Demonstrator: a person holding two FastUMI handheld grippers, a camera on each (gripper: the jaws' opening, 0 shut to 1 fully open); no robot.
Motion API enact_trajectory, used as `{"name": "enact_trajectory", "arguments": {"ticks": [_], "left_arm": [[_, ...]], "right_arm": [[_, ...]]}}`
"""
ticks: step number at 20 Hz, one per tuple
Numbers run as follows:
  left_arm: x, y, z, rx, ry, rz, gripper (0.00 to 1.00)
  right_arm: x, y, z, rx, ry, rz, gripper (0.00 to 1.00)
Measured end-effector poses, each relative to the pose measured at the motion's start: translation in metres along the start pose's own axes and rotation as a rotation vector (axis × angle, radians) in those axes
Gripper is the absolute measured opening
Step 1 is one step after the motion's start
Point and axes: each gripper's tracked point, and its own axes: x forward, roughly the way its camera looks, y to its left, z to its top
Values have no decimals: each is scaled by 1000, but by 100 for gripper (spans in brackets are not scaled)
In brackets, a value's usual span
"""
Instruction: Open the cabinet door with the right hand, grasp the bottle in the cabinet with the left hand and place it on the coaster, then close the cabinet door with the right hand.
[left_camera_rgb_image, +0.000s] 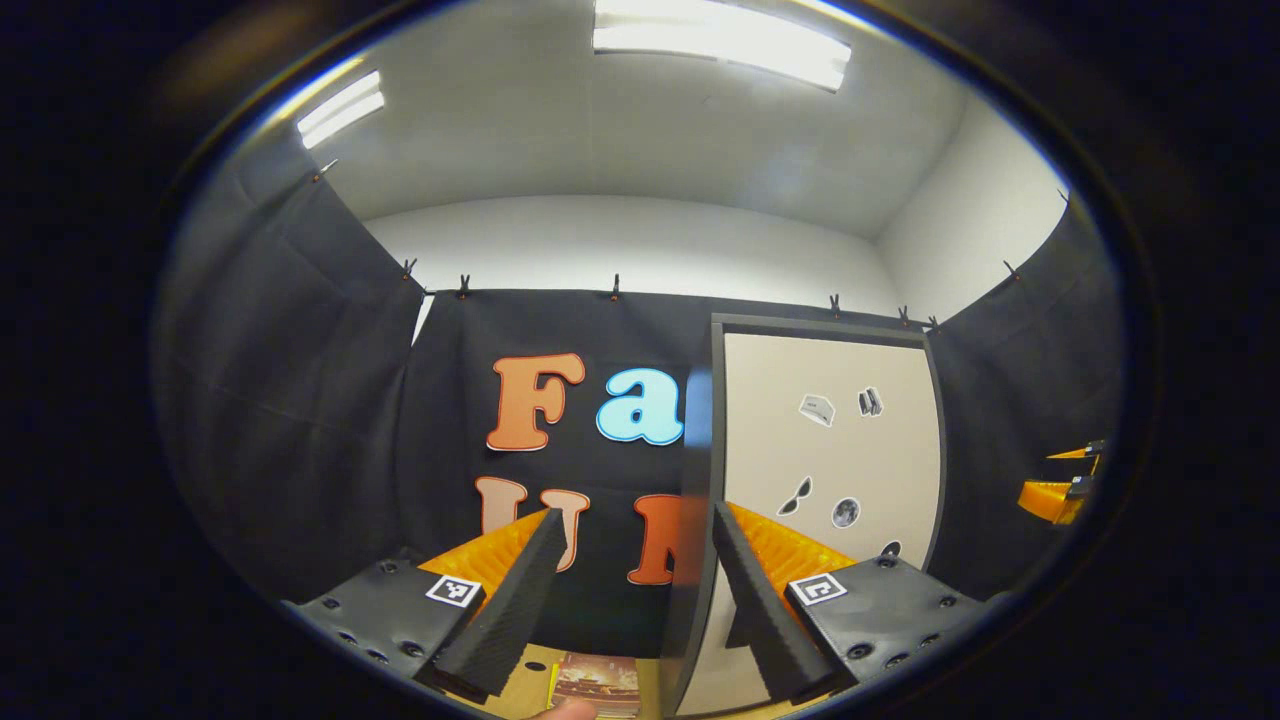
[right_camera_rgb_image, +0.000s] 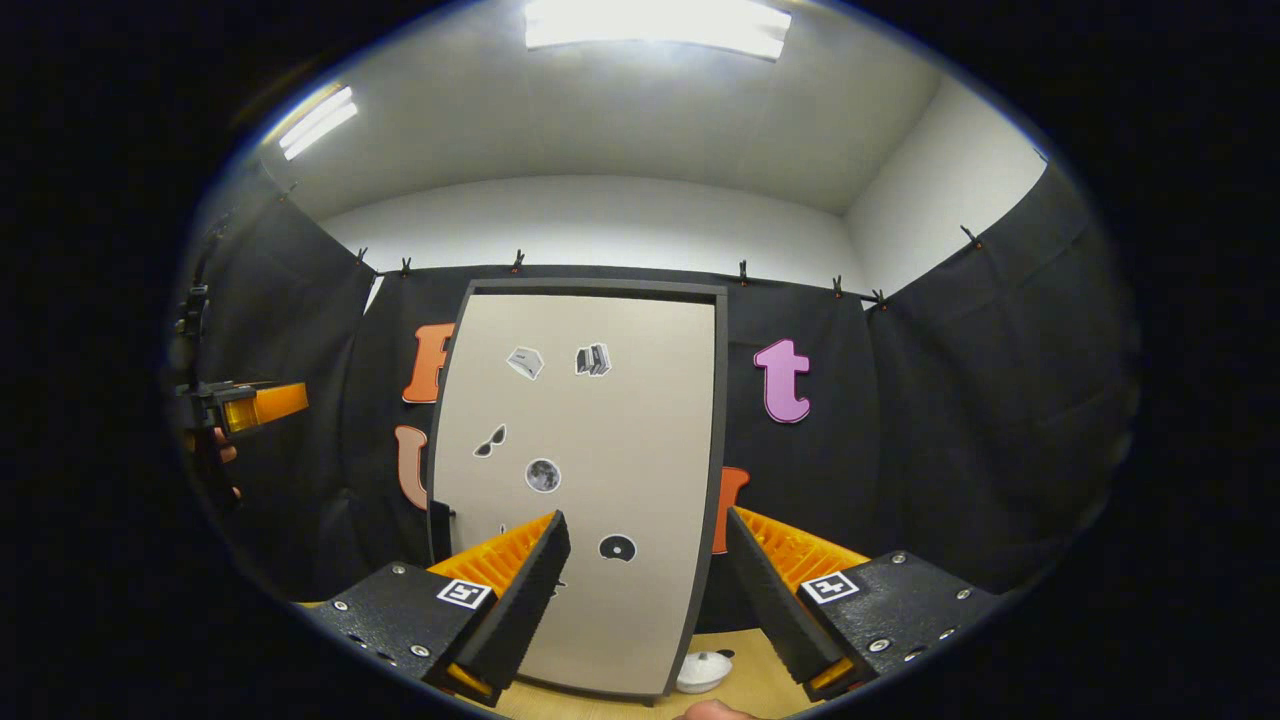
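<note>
The cabinet (right_camera_rgb_image: 590, 440) stands upright on the table, its beige door with small stickers shut within a dark frame. The bottle is hidden behind that door. My right gripper (right_camera_rgb_image: 647, 520) is open, held up in front of the door's lower half, apart from it. My left gripper (left_camera_rgb_image: 637, 520) is open too, with nothing between its fingers, and points just left of the cabinet (left_camera_rgb_image: 830, 440). A flat reddish patterned piece (left_camera_rgb_image: 597, 685), perhaps the coaster, lies on the table below the left gripper.
The wooden table (right_camera_rgb_image: 745, 690) carries a small white rounded object (right_camera_rgb_image: 703, 670) by the cabinet's right foot. Black cloth walls close the booth on three sides. The left gripper (right_camera_rgb_image: 245, 405), held by a hand, hangs far left; the right gripper (left_camera_rgb_image: 1060, 490) shows at the far right edge.
</note>
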Motion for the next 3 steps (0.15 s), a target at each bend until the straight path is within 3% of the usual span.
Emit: {"name": "enact_trajectory", "arguments": {"ticks": [3], "left_arm": [[4,7,-3,-5,-18,2,96]], "right_arm": [[0,-1,-2,-1,-6,-45,96]]}}
